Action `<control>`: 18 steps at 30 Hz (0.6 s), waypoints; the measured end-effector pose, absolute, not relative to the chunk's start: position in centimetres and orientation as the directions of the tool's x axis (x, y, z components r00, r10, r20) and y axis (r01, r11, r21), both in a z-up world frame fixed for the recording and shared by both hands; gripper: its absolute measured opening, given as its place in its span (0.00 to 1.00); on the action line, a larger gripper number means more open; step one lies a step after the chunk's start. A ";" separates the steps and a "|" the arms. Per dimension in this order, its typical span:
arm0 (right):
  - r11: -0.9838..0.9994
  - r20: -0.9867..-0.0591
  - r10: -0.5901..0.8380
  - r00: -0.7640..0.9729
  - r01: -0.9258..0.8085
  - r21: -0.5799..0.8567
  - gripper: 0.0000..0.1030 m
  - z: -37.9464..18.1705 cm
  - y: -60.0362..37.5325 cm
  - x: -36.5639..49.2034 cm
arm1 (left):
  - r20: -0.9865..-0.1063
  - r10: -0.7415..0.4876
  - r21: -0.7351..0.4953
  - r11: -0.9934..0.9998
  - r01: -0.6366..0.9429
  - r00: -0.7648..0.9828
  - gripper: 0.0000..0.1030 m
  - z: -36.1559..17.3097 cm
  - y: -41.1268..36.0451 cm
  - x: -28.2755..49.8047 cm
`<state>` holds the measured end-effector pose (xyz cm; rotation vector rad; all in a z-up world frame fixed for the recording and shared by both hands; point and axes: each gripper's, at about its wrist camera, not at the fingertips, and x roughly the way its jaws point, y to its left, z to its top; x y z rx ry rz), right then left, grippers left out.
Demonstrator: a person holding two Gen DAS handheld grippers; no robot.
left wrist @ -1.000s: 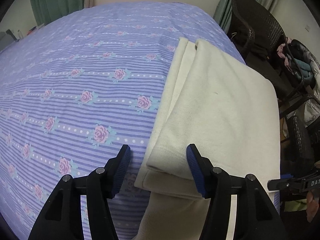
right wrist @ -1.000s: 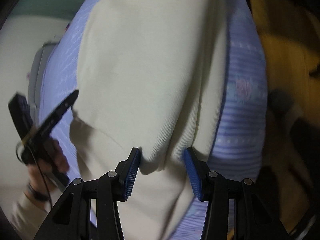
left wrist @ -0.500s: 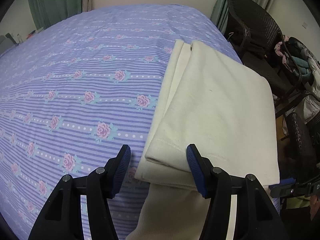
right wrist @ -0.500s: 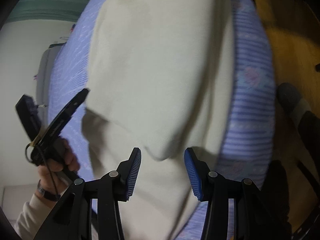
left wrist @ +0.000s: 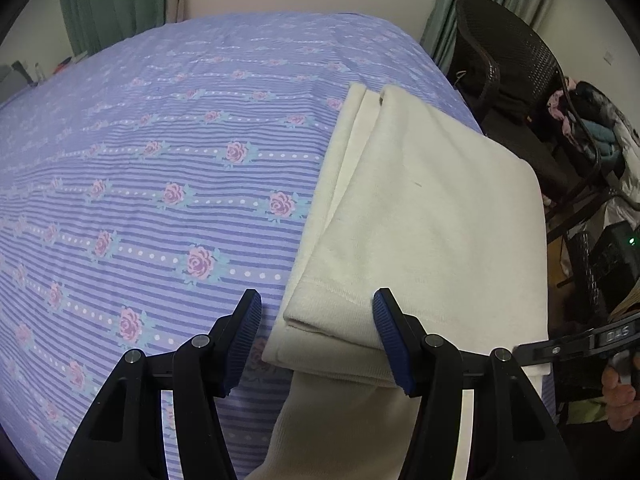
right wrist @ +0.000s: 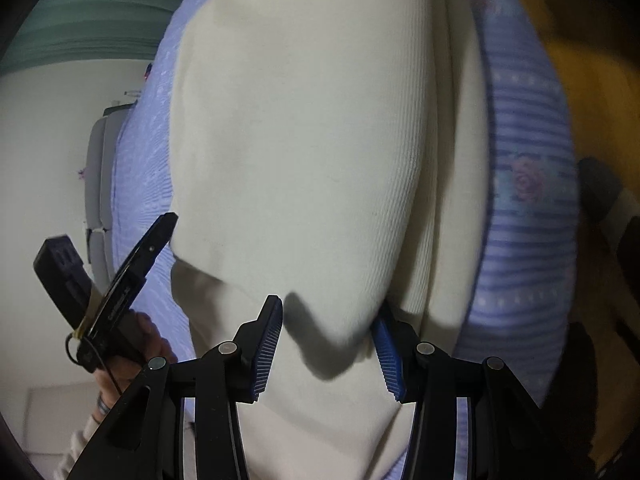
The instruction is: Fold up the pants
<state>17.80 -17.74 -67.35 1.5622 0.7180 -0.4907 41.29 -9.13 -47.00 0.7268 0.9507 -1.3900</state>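
The cream pants (left wrist: 420, 220) lie folded over themselves along the right edge of the bed, with a lower layer hanging off the near side. My left gripper (left wrist: 316, 340) is open, its jaws straddling the near left corner of the top fold without closing on it. In the right wrist view the pants (right wrist: 320, 140) fill the middle, and my right gripper (right wrist: 328, 344) is open, its jaws either side of the near right corner of the top fold. The left gripper (right wrist: 120, 280) also shows at the left of that view.
The bed (left wrist: 160, 160) has a purple striped sheet with roses. A black wicker chair (left wrist: 508, 64) stands at the bed's right, with clothes (left wrist: 592, 128) piled beside it. Green curtains (left wrist: 112, 0) hang at the back wall. Wooden floor (right wrist: 592, 100) lies right of the bed.
Both grippers have stayed open at the fold's near corners. The left wrist view pulled back slightly. The right gripper shifted a little, with the corner now nearer its right jaw.
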 end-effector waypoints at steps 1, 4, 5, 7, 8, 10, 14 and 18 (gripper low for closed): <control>-0.021 -0.682 0.164 0.713 0.694 0.720 0.31 -67.5 -17.8 17.9 | -0.879 -0.473 -0.115 0.080 0.990 -0.064 0.56 -47.0 -9.1 41.2; 0.034 -0.676 0.178 0.715 0.682 0.730 0.16 -66.9 -17.7 18.5 | -0.877 -0.475 -0.122 0.078 0.989 -0.071 0.54 -46.8 -9.0 40.9; 0.057 -0.674 0.181 0.716 0.676 0.734 0.15 -66.4 -17.7 18.4 | -0.876 -0.476 -0.127 0.080 0.989 -0.074 0.54 -46.8 -9.0 40.8; 0.084 -0.670 0.185 0.718 0.668 0.739 0.14 -65.3 -17.8 17.8 | -0.879 -0.469 -0.141 0.086 0.986 -0.084 0.49 -46.6 -8.9 40.3; 0.101 -0.670 0.187 0.718 0.665 0.740 0.14 -64.8 -17.9 17.8 | -0.883 -0.461 -0.138 0.091 0.986 -0.081 0.48 -46.5 -8.8 39.9; 0.156 -0.673 0.186 0.716 0.655 0.739 0.14 -63.2 -18.0 17.6 | -0.882 -0.465 -0.132 0.098 0.986 -0.072 0.48 -46.0 -8.4 39.0; 0.254 -0.675 0.190 0.713 0.628 0.736 0.13 -60.7 -18.4 16.5 | -0.868 -0.491 -0.152 0.123 0.981 -0.073 0.48 -44.5 -7.2 37.7; 0.260 -0.700 0.210 0.682 0.652 0.713 0.13 -61.6 -18.6 15.8 | -0.876 -0.478 -0.157 0.166 0.974 -0.060 0.48 -44.5 -5.8 37.0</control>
